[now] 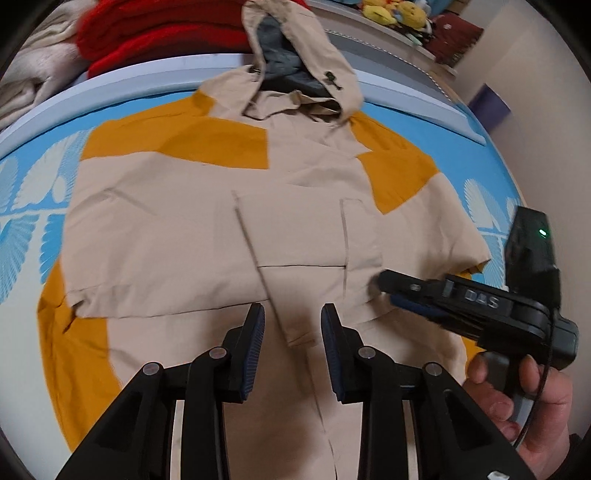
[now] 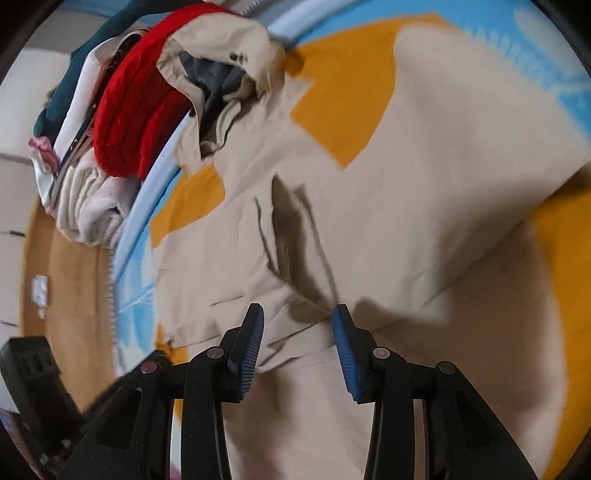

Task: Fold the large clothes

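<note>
Beige and mustard hooded jacket (image 1: 207,206) spread flat on a blue patterned bed cover (image 1: 26,206), hood (image 1: 295,62) at the far end, resting against a stack of folded clothes with a red knit (image 1: 155,33) on top. Both sleeves folded in across the body. Left tongs (image 1: 292,314) low over the lower middle of the jacket, partly open, nothing gripped between the blue pads. Right tongs (image 1: 386,290) seen from the left wrist coming in from the right side, tip just beside the folded right sleeve, held by a bare hand (image 1: 517,402); from its own camera, right tongs (image 2: 298,314) partly open, pointing down at a crease in the beige cloth, nothing clamped. Yellow soft toys (image 1: 395,14) on a ledge beyond the bed, well apart from the jacket
</note>
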Demonstrator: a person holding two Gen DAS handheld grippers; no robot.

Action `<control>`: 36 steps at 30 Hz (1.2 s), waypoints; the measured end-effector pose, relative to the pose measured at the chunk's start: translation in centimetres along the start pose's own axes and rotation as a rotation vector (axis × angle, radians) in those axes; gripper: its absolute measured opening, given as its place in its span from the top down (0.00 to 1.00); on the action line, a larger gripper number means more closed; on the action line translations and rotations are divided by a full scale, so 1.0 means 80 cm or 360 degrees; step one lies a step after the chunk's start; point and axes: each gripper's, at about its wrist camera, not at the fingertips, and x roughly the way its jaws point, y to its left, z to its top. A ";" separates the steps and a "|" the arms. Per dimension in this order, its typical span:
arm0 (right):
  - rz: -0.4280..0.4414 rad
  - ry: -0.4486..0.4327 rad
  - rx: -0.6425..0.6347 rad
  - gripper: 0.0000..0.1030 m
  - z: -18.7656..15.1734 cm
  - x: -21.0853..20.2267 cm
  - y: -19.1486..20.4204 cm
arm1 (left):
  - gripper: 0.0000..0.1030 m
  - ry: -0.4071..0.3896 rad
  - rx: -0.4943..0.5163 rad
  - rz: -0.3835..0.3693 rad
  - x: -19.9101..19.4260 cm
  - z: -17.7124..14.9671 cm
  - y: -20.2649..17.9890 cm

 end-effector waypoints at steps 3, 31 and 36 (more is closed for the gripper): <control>0.0018 0.0027 0.0078 0.56 -0.004 0.016 -0.005 | 0.73 0.0020 0.0045 -0.0027 0.009 -0.004 -0.008; 0.0696 -0.0038 -0.0378 0.92 -0.035 -0.017 0.122 | 0.70 -0.0149 -0.0187 0.0018 -0.015 0.008 0.028; 0.0439 -0.0174 -0.0367 0.78 -0.031 -0.028 0.111 | 0.94 -0.0162 -0.0396 0.0223 -0.022 0.007 0.074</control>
